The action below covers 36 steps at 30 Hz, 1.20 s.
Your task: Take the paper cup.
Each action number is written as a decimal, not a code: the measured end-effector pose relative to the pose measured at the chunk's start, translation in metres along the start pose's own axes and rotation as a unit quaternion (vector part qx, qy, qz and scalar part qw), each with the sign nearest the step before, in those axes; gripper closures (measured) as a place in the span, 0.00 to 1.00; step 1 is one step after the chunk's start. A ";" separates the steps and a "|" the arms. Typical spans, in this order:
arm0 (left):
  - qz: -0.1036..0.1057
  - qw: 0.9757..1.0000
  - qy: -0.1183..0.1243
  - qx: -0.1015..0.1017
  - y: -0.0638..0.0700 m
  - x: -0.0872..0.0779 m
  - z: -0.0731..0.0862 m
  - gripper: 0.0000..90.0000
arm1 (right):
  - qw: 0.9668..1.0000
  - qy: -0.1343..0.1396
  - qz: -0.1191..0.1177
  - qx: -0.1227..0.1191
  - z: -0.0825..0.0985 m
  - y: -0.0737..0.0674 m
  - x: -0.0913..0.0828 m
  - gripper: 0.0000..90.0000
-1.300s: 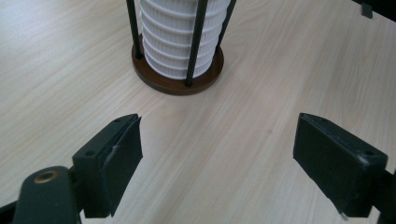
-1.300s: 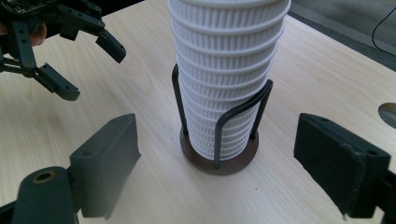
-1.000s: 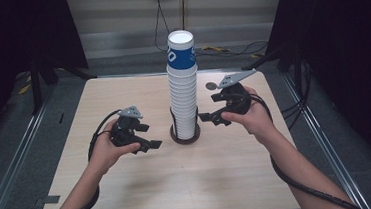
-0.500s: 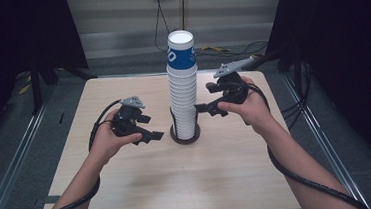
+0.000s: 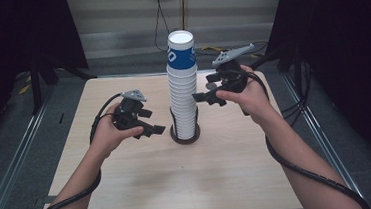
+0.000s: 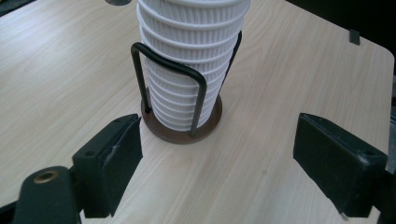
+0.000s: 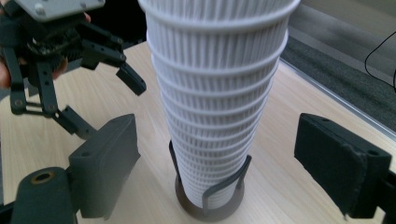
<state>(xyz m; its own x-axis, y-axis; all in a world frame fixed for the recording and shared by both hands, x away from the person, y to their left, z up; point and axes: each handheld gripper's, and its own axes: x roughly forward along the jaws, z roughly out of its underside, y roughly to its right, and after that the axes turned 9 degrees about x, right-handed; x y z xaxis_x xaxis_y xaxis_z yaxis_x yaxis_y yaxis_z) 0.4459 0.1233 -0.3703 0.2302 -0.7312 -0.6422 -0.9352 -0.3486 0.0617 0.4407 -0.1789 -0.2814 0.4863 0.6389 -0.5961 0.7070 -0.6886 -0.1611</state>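
The cup stack [image 5: 182,92] stands in a wire holder [image 6: 182,100] near the table's [image 5: 130,189] middle; both gripper views cut off its top. The left gripper [image 5: 148,128] hangs low beside the holder, the right gripper [image 5: 204,98] higher beside the stack. Both gape wide, holding nothing, clear of the cups. Bare table lies toward the near edge.
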 end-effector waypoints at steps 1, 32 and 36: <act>0.000 1.000 -0.001 -0.001 0.000 -0.001 -0.001 0.17 | 1.000 0.010 0.000 0.002 -0.004 -0.001 -0.002 0.14; 0.004 1.000 0.005 0.022 -0.004 0.000 -0.029 0.17 | 0.998 0.054 -0.009 0.010 -0.049 -0.010 0.002 0.14; 0.006 1.000 0.004 0.026 -0.005 0.000 -0.034 0.17 | 0.998 0.057 -0.010 0.008 -0.053 -0.013 0.007 0.14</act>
<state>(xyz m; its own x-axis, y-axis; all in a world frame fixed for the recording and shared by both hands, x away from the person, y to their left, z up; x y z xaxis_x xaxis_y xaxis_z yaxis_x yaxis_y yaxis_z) 0.4598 0.1052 -0.3445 0.2198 -0.7399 -0.6358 -0.9510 -0.3077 0.0293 0.4624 -0.1474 -0.2414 0.5290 0.6863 -0.4991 0.7092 -0.6806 -0.1842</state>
